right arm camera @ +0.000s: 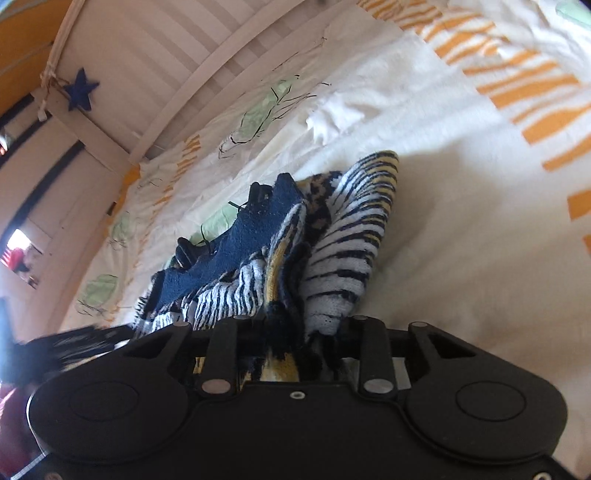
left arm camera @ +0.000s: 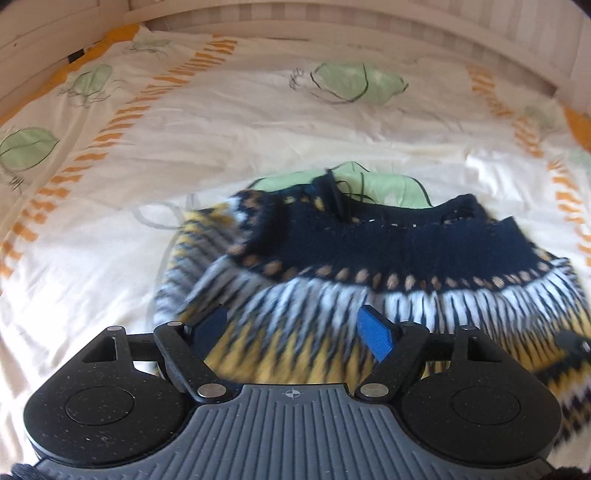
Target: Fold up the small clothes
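Observation:
A small knitted sweater (left arm camera: pixel 369 266), navy at the collar with white, yellow and tan patterns, lies on a bed sheet (left arm camera: pixel 221 122). My left gripper (left arm camera: pixel 295 325) is open just above the sweater's yellow body, its blue pads apart and empty. In the right wrist view the sweater (right arm camera: pixel 266 258) is bunched up and lifted at one edge. My right gripper (right arm camera: pixel 288 328) is shut on that bunched fabric, and its fingertips are hidden by the cloth. The right gripper's tip shows in the left wrist view (left arm camera: pixel 570 341) at the sweater's right edge.
The white sheet with orange stripes and green leaf prints covers the bed (right arm camera: pixel 461 221). A white slatted bed rail (left arm camera: pixel 332 22) runs along the far side. A blue felt star (right arm camera: pixel 79 90) hangs on the rail's corner post.

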`<state>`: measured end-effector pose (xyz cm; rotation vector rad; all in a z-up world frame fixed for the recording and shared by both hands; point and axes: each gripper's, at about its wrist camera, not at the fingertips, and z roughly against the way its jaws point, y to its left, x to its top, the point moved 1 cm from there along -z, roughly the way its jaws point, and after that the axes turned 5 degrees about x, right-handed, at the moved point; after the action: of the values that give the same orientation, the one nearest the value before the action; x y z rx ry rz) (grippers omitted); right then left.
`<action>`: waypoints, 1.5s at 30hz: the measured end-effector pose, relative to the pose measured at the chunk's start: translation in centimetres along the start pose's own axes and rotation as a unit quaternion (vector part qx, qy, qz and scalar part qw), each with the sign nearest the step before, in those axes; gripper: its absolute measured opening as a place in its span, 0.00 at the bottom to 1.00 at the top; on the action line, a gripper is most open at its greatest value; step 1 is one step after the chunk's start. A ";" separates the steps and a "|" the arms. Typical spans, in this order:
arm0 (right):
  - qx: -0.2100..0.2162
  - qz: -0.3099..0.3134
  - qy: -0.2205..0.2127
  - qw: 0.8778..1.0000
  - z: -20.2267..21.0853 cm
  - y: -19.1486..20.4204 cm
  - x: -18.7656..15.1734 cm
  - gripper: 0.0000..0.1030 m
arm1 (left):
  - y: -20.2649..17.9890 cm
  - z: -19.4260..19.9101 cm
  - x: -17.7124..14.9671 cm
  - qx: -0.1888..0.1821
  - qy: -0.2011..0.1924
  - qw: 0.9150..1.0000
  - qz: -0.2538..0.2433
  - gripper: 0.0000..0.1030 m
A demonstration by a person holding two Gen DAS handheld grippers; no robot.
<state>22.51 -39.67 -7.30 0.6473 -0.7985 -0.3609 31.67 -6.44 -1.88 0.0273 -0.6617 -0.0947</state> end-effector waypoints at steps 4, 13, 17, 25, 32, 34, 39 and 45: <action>-0.033 0.039 0.003 0.999 0.4 3.1 0.7 0.38 | 4.5 2.6 -1.8 -0.008 -0.010 1.000 0.026 0.75; -0.042 0.134 0.011 0.990 -1.0 13.7 1.9 0.36 | 12.3 3.7 -5.1 0.022 -0.022 0.997 0.065 0.75; -0.017 0.171 0.024 0.985 -3.7 18.9 1.3 0.36 | 14.5 3.0 -6.0 0.012 -0.019 0.996 0.086 0.75; -0.006 0.222 0.080 0.972 -13.0 25.6 -3.6 0.35 | 18.2 2.2 -7.7 -0.006 -0.004 0.992 0.127 0.75; -0.049 0.271 0.100 0.956 -17.1 27.3 -8.5 0.37 | 19.6 2.6 -7.7 -0.018 -0.007 0.988 0.151 0.75; -0.047 0.273 0.100 0.956 -17.1 27.5 -9.2 0.41 | 19.6 2.7 -7.6 -0.022 -0.008 0.988 0.153 0.75; 0.067 0.238 0.101 0.964 -15.6 27.3 -9.0 0.51 | 19.6 2.4 -7.8 -0.022 -0.005 0.988 0.154 0.75; 0.084 0.220 0.046 0.971 -11.1 25.5 -7.2 0.54 | 19.4 2.7 -7.7 -0.030 -0.012 0.988 0.151 0.75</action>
<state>27.75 -12.33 -0.28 0.6202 -0.8642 0.1415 25.51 13.66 -3.43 -0.1322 -0.6809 0.1775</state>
